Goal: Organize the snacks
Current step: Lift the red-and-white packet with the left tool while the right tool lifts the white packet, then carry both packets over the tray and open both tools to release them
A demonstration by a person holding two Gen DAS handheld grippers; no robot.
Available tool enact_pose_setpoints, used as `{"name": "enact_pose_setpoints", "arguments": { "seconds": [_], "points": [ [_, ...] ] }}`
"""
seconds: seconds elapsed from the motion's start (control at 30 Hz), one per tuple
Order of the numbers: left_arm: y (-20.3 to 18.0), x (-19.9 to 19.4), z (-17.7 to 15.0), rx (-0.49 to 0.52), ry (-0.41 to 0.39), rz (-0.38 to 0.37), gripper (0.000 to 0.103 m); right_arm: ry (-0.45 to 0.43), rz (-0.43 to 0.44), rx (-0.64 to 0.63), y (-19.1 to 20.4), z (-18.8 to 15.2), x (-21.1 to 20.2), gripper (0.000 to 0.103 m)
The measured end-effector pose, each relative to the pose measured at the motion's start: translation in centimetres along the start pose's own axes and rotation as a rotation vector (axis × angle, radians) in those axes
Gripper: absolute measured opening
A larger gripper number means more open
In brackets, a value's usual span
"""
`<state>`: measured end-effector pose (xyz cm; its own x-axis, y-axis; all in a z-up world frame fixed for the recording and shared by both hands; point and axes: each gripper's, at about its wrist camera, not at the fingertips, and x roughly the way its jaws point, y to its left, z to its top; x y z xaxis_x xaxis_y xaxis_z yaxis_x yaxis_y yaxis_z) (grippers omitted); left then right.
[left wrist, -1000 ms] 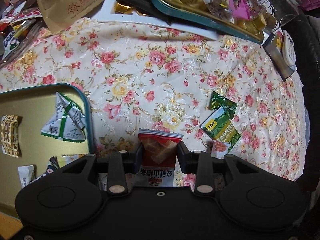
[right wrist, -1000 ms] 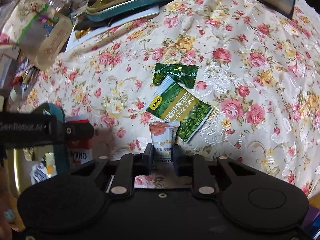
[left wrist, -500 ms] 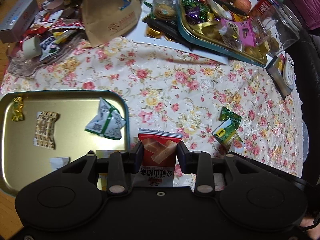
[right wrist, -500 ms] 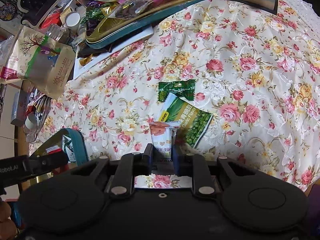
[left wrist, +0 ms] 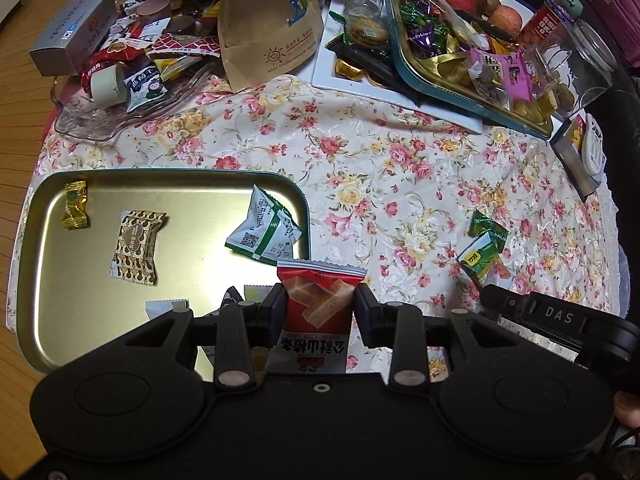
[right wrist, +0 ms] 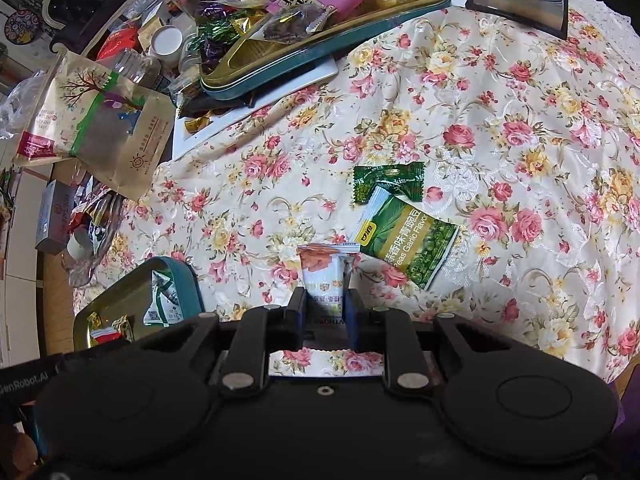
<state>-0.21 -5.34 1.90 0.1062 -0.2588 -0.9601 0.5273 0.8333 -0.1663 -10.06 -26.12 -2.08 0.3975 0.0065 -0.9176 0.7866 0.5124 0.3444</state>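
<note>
Red packet (left wrist: 318, 312) base hidden, white packet (right wrist: 326, 280) likewise

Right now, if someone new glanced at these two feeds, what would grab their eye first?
Probably the left gripper, shut on a red wafer snack packet above the near corner of the gold metal tray with a teal rim. Next, the right gripper pinching a white packet with an orange picture above the floral tablecloth. Just beyond it lie a green pea snack bag and a green wrapped candy.
</note>
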Motion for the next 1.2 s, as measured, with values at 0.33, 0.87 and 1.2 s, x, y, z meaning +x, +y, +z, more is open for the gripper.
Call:
{"name": "enact_pose_setpoints", "arguments": {
  "seconds": [0.33,0.87,1.2],
  "points": [
    [-2.3,0.2,-0.4,0.076,0.008,-0.026,0.044,-0.001,0.000,0.029,-0.8,0.4,-0.3,0.022],
    [-0.9,0.0,-0.3,0.044,0.009,-0.017,0.044,0.002,0.004,0.039,-0.7,0.6,-0.3,0.022],
    [2.8,-1.3,-0.3,-0.016,-0.024,0.023,0.044,0.001,0.022,0.007,1.3,0.2,-0.4,0.022]
  ]
}}
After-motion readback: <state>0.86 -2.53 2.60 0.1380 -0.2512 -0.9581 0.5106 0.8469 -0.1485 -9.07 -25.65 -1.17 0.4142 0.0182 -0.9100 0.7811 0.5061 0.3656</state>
